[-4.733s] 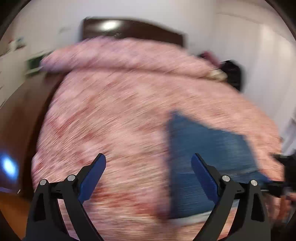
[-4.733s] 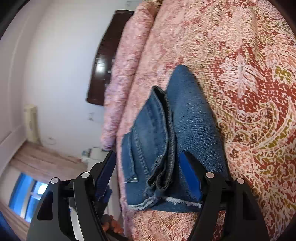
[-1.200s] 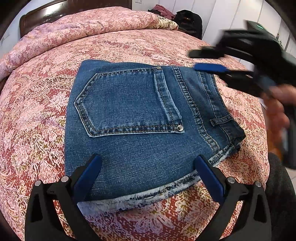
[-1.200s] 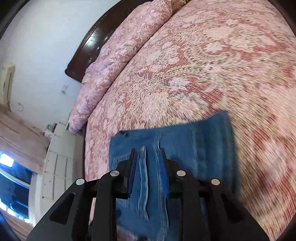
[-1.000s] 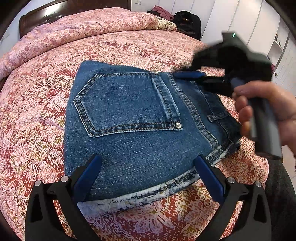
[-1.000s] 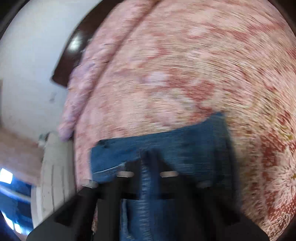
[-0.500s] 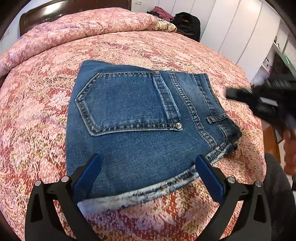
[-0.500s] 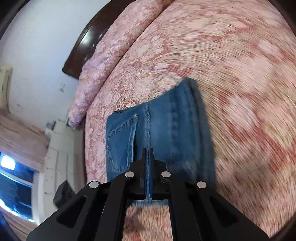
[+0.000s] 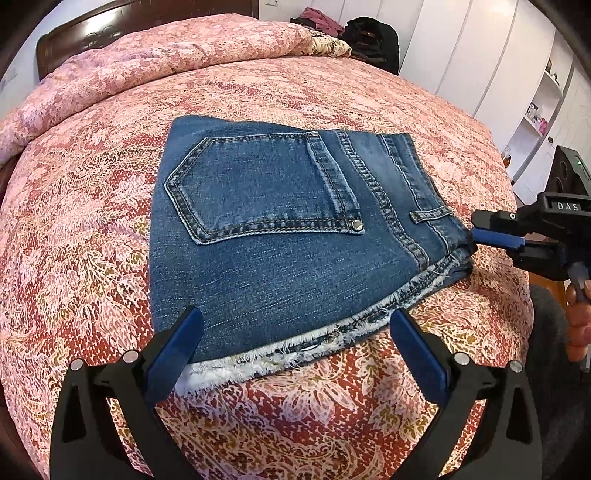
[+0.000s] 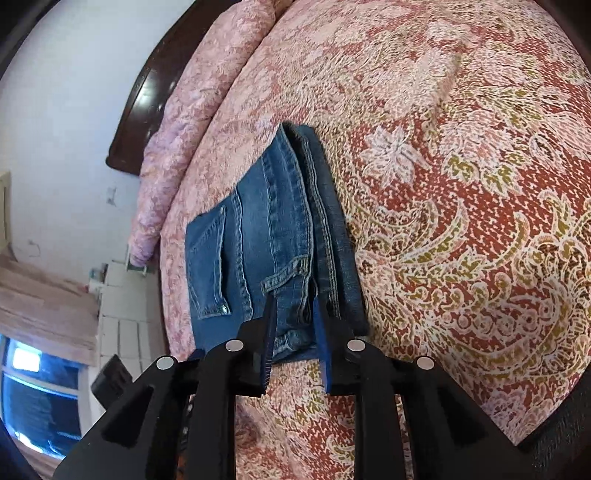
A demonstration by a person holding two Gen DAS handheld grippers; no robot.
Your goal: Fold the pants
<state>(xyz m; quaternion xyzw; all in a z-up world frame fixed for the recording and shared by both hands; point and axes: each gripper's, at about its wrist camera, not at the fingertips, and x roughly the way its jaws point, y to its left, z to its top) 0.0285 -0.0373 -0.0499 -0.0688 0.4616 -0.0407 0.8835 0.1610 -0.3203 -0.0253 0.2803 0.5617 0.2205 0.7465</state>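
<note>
**Jeans down to a small stack, fold close to finished**

We start with the bed (image 9: pixel 92 192): a red and pink paisley bedspread covers it from the dark headboard (image 9: pixel 122 26) down to the near edge, with a rolled pink quilt (image 9: pixel 155 62) lying across the head end. White wardrobes (image 9: pixel 480 55) line the far wall, and a heap of dark clothes (image 9: pixel 369 40) sits at the far corner of the bed.

The pants (image 9: pixel 295 236) lie near the foot of the bed, on the spread. They are blue denim, already folded into a compact squarish packet, back pocket up, frayed hems stacked along the near edge. From the right wrist view the layers (image 10: pixel 317 229) sit one over another fairly evenly along the side. We judge the main folds done; what may be left is a little squaring of the edges, or nothing.

The left tongs (image 9: pixel 295 343) hover over the near hem edge, spread wide, nothing between them.

The right tongs (image 10: pixel 293 332) sit at the packet's right corner by the belt loop. They have just been opening and now stand slightly apart; the denim corner shows in the gap, but the pads (image 10: pixel 271 325) do not appear to press on it. We read it as a release.
</note>
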